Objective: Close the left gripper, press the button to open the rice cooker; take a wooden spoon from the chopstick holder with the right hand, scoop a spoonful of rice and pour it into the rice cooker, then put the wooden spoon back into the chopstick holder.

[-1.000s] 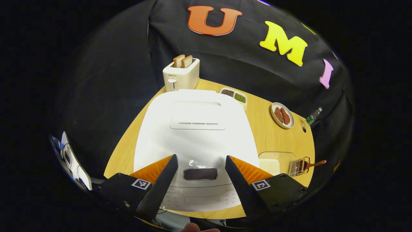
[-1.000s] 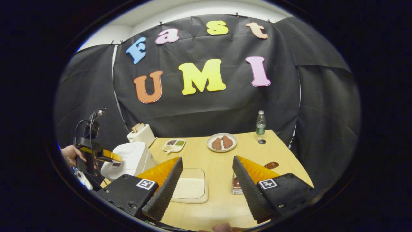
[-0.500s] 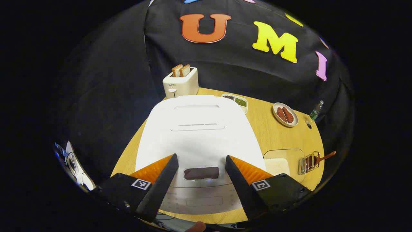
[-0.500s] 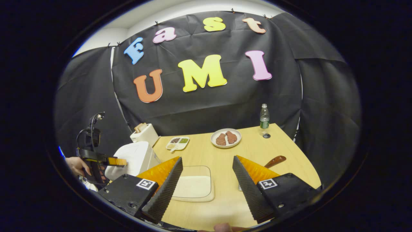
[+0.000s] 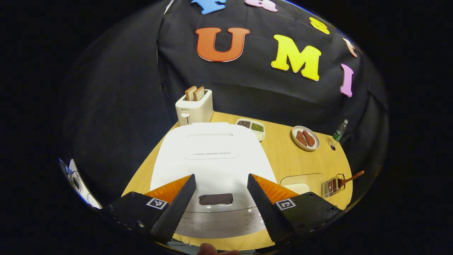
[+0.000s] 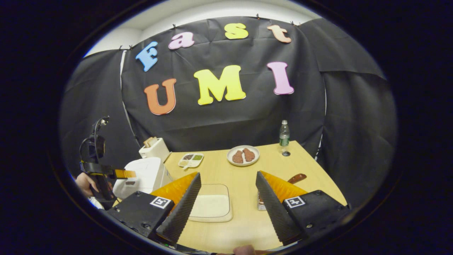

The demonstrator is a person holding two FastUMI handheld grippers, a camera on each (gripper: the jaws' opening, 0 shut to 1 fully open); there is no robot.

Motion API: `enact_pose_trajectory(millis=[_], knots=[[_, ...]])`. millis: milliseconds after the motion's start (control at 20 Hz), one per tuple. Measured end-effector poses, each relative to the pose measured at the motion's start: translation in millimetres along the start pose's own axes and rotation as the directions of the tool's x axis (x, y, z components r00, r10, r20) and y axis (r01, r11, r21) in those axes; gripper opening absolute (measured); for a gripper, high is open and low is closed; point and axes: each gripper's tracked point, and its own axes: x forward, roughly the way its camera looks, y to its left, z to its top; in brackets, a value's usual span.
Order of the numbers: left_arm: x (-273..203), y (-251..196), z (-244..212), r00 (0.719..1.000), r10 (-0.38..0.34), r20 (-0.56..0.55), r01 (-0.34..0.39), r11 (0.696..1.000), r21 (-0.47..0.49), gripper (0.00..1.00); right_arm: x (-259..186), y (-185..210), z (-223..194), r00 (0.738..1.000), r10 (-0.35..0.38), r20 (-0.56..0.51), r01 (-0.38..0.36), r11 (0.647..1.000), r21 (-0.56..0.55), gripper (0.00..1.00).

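Rice cooker (image 5: pixel 212 156) is sitting lid-down on the counter (image 5: pixel 293 159), its dark button (image 5: pixel 216 199) lying between the released jaws of the left gripper (image 5: pixel 220 212), which is lining up to press; right gripper (image 6: pixel 226 209) jaws are also released.

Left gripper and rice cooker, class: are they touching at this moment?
Apart. The right gripper view shows the left gripper from the side, hanging above the rice cooker with a gap beneath its fingertips; its jaws stand open.
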Motion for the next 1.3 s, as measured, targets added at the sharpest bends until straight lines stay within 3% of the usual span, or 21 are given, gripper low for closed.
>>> enact_pose_trajectory(millis=[150, 300, 400, 600, 750, 900, 1150, 1300], knots=[[-33.2, -3.5, 31.4, 0.99, -0.029, 0.14, 0.025, 0.999, 0.028, 0.95, -3.8, 10.6, 16.9, 0.999, -0.01, 0.03, 0.011, 0.999, -0.052, 1.0], [-87.1, -26.8, 51.6, 0.961, -0.075, 0.267, 0.064, 0.997, 0.049, 0.95, -12.3, 16.3, 48.3, 0.993, -0.015, 0.118, 0.024, 0.996, -0.08, 1.0], [-122.5, -42.6, 63.9, 0.928, -0.096, 0.36, 0.07, 0.994, 0.085, 0.95, -20.8, 9.5, 62.6, 0.984, -0.034, 0.175, 0.048, 0.996, -0.078, 1.0], [-189.2, -98.3, 77.8, 0.84, -0.171, 0.515, 0.114, 0.984, 0.139, 0.94, -38.4, -4.7, 80.8, 0.972, 0.008, 0.236, 0.013, 0.996, -0.088, 0.99], [-219.8, -132.3, 64.9, 0.836, -0.172, 0.522, 0.116, 0.984, 0.138, 0.94, -62.9, -21.4, 89.5, 0.961, 0.04, 0.275, -0.015, 0.996, -0.092, 0.99], [-245.4, -155.7, 57.4, 0.833, -0.123, 0.54, 0.074, 0.991, 0.112, 0.94, -87.2, -45.2, 91.7, 0.948, 0.05, 0.314, -0.015, 0.994, -0.112, 1.0], [-282.6, -188.3, 45.0, 0.81, -0.059, 0.584, 0.007, 0.996, 0.092, 0.94, -117.3, -56.2, 90.2, 0.931, 0.106, 0.348, -0.066, 0.99, -0.123, 1.0], [-291.0, -200.0, 34.6, 0.816, -0.048, 0.576, 0.012, 0.998, 0.067, 0.94, -129.8, -58.8, 86.6, 0.929, 0.138, 0.344, -0.108, 0.989, -0.103, 1.0]])
